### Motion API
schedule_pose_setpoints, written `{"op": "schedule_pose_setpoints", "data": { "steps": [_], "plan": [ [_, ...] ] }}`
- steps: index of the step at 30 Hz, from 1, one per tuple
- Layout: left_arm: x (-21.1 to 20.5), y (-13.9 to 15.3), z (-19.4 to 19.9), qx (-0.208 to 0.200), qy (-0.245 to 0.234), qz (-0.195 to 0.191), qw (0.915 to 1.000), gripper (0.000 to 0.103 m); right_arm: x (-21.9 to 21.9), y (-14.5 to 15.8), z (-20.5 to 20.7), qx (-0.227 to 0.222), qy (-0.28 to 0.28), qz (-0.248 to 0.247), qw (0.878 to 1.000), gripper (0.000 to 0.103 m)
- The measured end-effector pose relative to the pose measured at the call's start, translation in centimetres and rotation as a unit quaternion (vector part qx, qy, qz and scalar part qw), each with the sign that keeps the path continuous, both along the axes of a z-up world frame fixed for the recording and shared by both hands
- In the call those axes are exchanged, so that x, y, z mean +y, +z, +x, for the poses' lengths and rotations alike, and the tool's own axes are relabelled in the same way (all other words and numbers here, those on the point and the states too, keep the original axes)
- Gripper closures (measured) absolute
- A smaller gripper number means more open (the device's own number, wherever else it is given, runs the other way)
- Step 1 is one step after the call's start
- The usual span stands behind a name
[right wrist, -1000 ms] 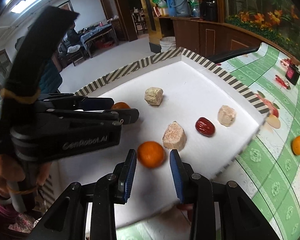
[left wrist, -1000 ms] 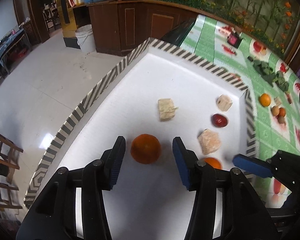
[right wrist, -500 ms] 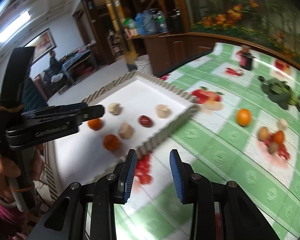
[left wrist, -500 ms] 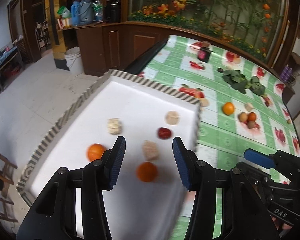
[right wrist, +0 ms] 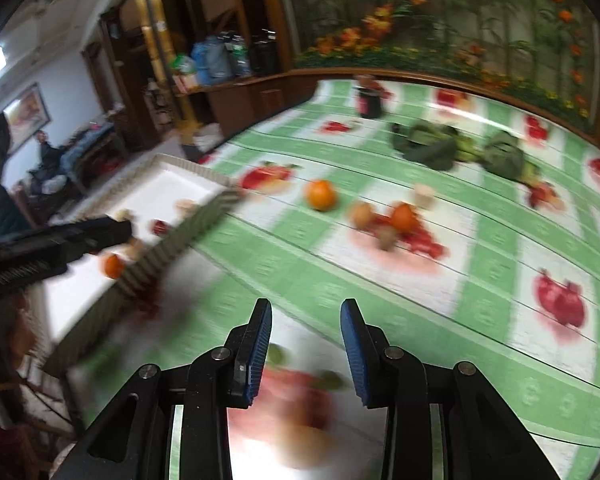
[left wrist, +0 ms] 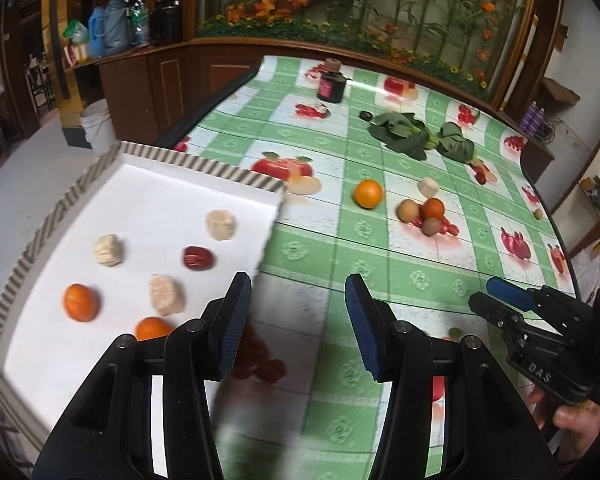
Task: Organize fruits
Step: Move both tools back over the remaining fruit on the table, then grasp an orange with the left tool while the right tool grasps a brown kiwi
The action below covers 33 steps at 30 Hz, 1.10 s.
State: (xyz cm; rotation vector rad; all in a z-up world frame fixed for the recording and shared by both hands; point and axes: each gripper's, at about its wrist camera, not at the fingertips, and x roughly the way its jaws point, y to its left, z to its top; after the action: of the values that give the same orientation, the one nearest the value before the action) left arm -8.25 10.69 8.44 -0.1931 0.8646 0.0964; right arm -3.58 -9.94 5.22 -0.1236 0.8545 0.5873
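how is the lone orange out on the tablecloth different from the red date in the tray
The orange is round, bright orange and sits alone on the green checked tablecloth. The red date is smaller, oblong, dark red and lies inside the white tray among pale chunks. Both rest free, with no gripper touching them.

**A dining room in a home or small eatery**

The worktop point(left wrist: 340, 240) wears a glossy green-and-white checked oilcloth printed with fruit, the kind laid over a dining table. Far across it runs a dark wood-panelled counter point(left wrist: 172, 76) carrying water jugs point(left wrist: 108, 32) and bags. Behind that, a large wall mural point(left wrist: 380, 0) shows orange flowers and bamboo. On the left, a pale tiled floor point(left wrist: 16, 176) holds a white bucket point(left wrist: 98, 124), with wooden chairs further off.
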Motion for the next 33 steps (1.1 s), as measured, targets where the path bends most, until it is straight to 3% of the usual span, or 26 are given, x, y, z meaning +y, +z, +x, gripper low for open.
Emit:
{"op": "schedule_pose_setpoints", "data": {
  "steps": [7, 19, 21, 28, 33],
  "plan": [
    [-2.4, -0.7, 2.4, 0.014, -0.022, 0.003, 0.9996, 0.054, -2.9, -1.3, 3.9, 0.029, -0.043, 0.025, 0.998, 0.067],
    [-3.8, -1.9, 6.4, 0.042, -0.037, 0.010, 0.9984, 0.054, 1.3, -3.7, 10.8, 0.035, -0.034, 0.017, 0.999, 0.069],
    [-4.4, -2.1, 7.5, 0.049, -0.042, 0.016, 0.9978, 0.054, 0.7, -3.9, 11.2, 0.039, -0.038, 0.028, 0.998, 0.081],
    [-6.4, -3.6, 12.5, 0.073, -0.066, 0.036, 0.9945, 0.054, -1.7, -3.2, 10.7, 0.045, -0.041, 0.054, 0.997, 0.081],
    [-6.3, -4.7, 15.3, 0.075, -0.057, 0.042, 0.9946, 0.054, -2.5, -3.1, 11.1, 0.057, -0.040, 0.071, 0.995, 0.081]
  ]
}}
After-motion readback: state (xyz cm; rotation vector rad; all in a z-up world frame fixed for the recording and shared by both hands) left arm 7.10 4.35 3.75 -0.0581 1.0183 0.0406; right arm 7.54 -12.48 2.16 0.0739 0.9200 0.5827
